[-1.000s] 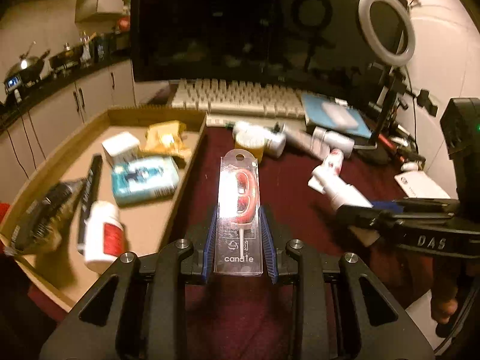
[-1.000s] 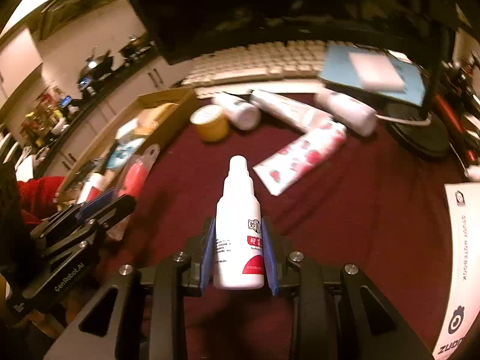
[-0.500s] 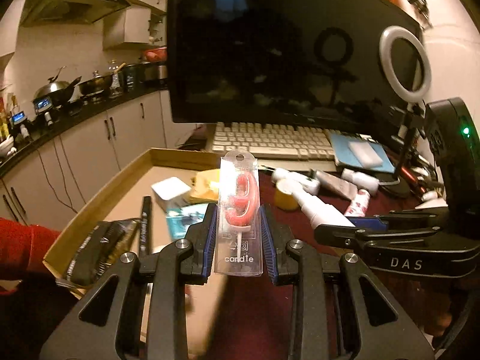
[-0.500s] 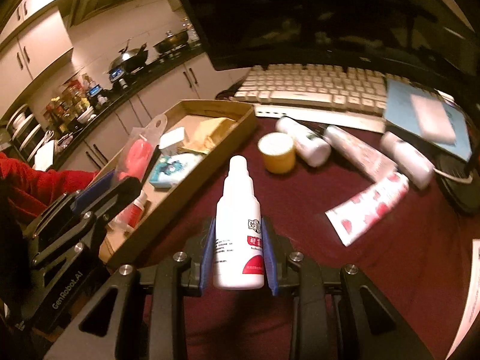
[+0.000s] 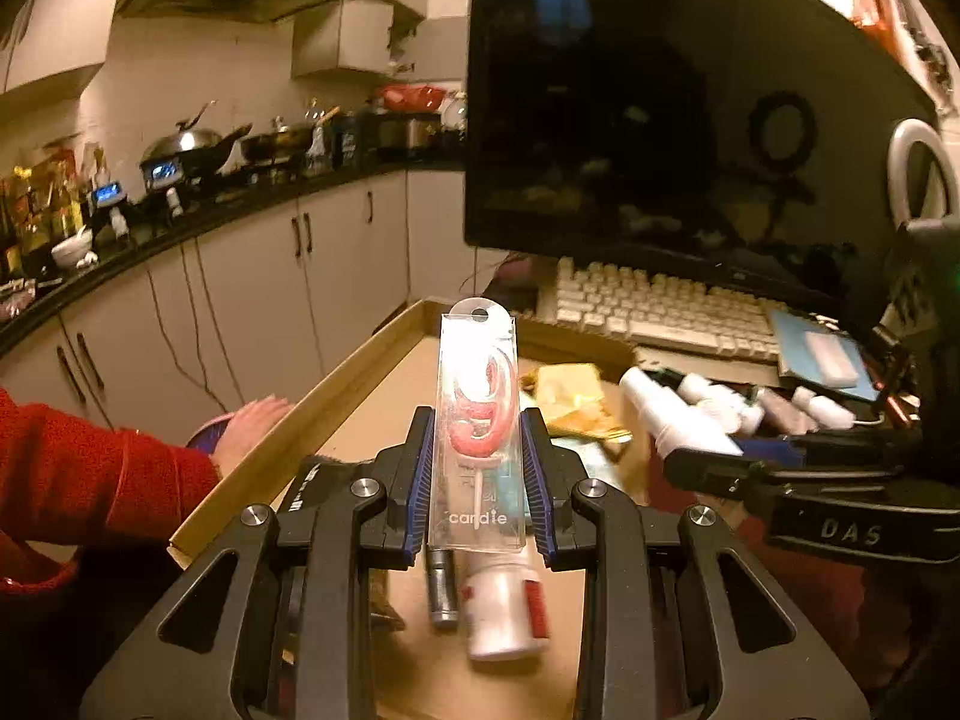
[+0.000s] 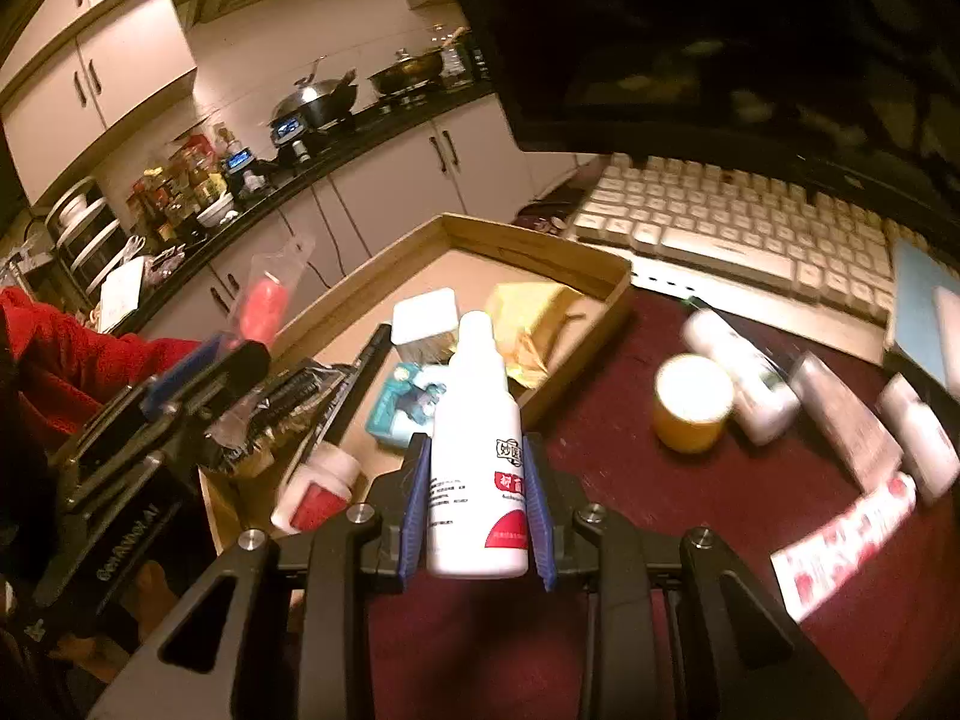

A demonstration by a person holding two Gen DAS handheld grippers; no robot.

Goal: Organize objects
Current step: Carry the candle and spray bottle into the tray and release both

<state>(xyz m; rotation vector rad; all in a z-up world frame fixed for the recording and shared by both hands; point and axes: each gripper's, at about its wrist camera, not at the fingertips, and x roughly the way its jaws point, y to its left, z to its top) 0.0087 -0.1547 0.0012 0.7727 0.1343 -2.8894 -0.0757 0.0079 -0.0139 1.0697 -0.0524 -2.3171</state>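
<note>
Your left gripper (image 5: pixel 478 468) has its jaws clenched on the clear candle pack (image 5: pixel 478 420) holding one red numeral candle, upright, now above the cardboard tray (image 5: pixel 312 414); a second ago it hung over the maroon bench (image 6: pixel 690 516) beside the tray. Your right gripper (image 6: pixel 477 498) has its jaws clamped on the white dropper bottle (image 6: pixel 478 450), upright, now over the tray's near edge, having come across from the open bench. Both views have swung up, so the kitchen cabinets show more.

In the left view, the candle pack and jaws cover much of the tray's contents; a white red-labelled bottle (image 5: pixel 504 606) and a dark pen-like stick (image 5: pixel 443 588) peek out below. A hand (image 5: pixel 252 426) in a red sleeve rests just outside the tray wall. The right view is blurred on the bench: one yellow jar (image 6: pixel 690 402), about three white bottles and two tubes, hard to tell apart. In the tray: one teal pack (image 6: pixel 399 402), one white box (image 6: pixel 423 315), one yellow wrapper (image 6: pixel 528 312). Beyond sit one keyboard (image 6: pixel 720 222) and one dark monitor (image 5: pixel 660 120).
</note>
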